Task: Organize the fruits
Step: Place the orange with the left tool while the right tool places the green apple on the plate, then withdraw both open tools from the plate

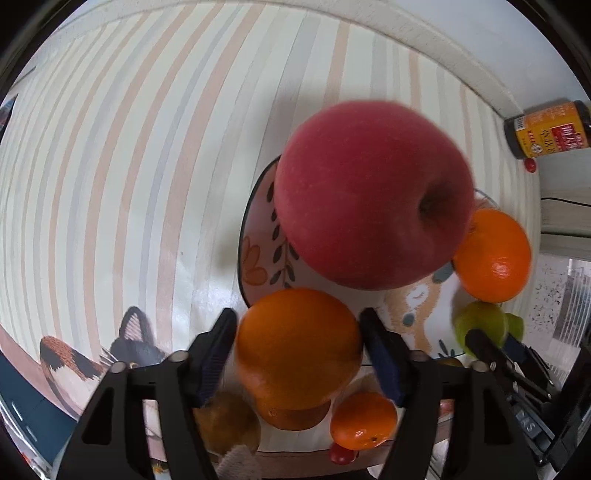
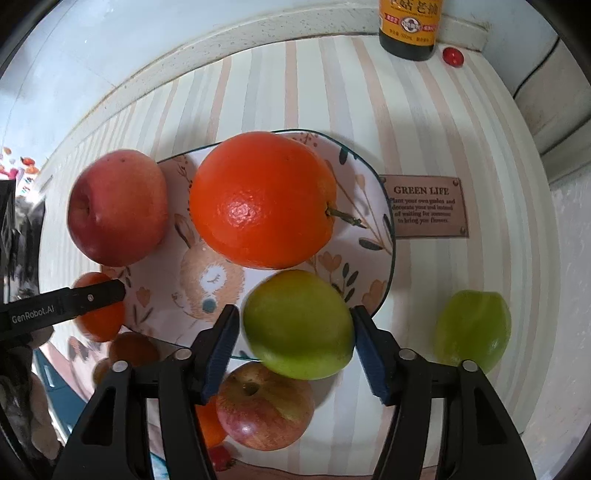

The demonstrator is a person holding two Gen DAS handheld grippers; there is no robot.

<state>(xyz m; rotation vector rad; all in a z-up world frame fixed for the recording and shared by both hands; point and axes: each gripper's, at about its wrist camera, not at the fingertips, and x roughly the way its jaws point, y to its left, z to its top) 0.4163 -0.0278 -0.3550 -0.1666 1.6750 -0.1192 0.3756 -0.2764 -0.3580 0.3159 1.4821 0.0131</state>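
Note:
A patterned plate (image 2: 369,291) with a rabbit picture holds a red apple (image 2: 116,206) and a big orange (image 2: 262,199). My left gripper (image 1: 297,354) is shut on an orange (image 1: 297,343) at the plate's near rim (image 1: 247,229), beside the red apple (image 1: 369,192). My right gripper (image 2: 295,328) is shut on a green fruit (image 2: 297,325) over the plate's front edge. A second green fruit (image 2: 472,328) lies on the cloth to the right. In the right wrist view the left gripper's finger (image 2: 92,297) reaches in from the left.
Below the plate lie a red-yellow apple (image 2: 264,404), small oranges (image 1: 364,421) and a brownish fruit (image 1: 227,422). A sauce bottle (image 2: 408,27) and a small red fruit (image 2: 452,56) stand at the far wall. A "GREEN LIFE" label (image 2: 424,206) is on the striped cloth.

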